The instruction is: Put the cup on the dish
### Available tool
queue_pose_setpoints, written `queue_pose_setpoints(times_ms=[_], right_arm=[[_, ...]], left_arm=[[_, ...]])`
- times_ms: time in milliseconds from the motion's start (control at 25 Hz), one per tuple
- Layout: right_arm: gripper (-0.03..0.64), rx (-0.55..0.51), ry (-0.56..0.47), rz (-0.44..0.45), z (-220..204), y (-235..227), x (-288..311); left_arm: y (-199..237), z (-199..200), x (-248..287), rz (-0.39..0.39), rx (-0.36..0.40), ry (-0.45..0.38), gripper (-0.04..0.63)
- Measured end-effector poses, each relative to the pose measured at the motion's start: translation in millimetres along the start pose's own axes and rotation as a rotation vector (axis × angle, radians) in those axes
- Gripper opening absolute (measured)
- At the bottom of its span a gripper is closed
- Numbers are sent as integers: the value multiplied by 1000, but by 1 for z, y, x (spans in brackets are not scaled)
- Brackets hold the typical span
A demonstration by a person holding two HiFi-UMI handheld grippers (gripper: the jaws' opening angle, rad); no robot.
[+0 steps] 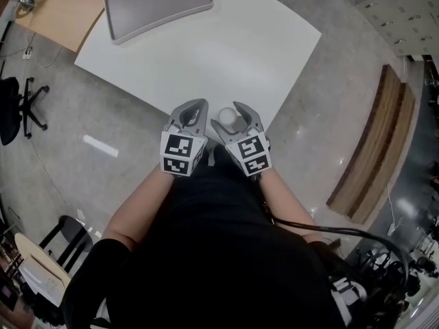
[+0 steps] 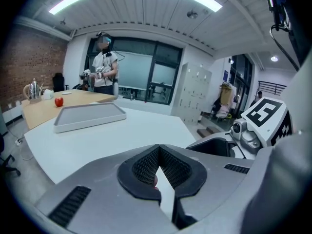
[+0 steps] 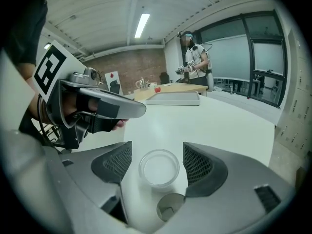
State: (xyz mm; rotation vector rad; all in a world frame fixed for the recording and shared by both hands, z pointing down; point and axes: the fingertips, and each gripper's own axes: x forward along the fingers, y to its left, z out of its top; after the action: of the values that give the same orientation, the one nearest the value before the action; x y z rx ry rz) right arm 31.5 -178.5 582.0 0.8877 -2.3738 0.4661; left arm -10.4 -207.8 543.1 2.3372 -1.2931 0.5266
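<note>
Right claw (image 3: 157,156) is seen released, its jaws spread on either side of the cup (image 3: 159,172), and neither pad is seen pressing on it. The cup stands upright on the white table (image 1: 226,53), at the lower centre of the head view, close to the table's near corner. The left claw (image 2: 158,162) is clenched on nothing and is held just beside the right one.

If the jaws are closed unevenly, the clear cup could be pushed by one pad toward that near edge and tipped off it. Its wall looks smooth, so a slip under a light grip is judged possible. A knock from the neighbouring left claw could also upset it.

The grey tray (image 1: 158,4), taken to be the dish, lies at the upper left of the head view, well apart from the cup. Only bare tabletop is seen between them, so open room for the carry is offered there. The tray's raised rim would have to be cleared.
</note>
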Motion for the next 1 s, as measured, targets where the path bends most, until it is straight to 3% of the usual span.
queue_pose_setpoints(times_ms=[440,1000], right_arm=[[272,11,55,-34,-37,-6,31],[269,-22,29,-52,-32,-8,25]], left_arm=[[12,-31,7,19,-17,42,0],[11,-40,5,62,-63,50,-1]])
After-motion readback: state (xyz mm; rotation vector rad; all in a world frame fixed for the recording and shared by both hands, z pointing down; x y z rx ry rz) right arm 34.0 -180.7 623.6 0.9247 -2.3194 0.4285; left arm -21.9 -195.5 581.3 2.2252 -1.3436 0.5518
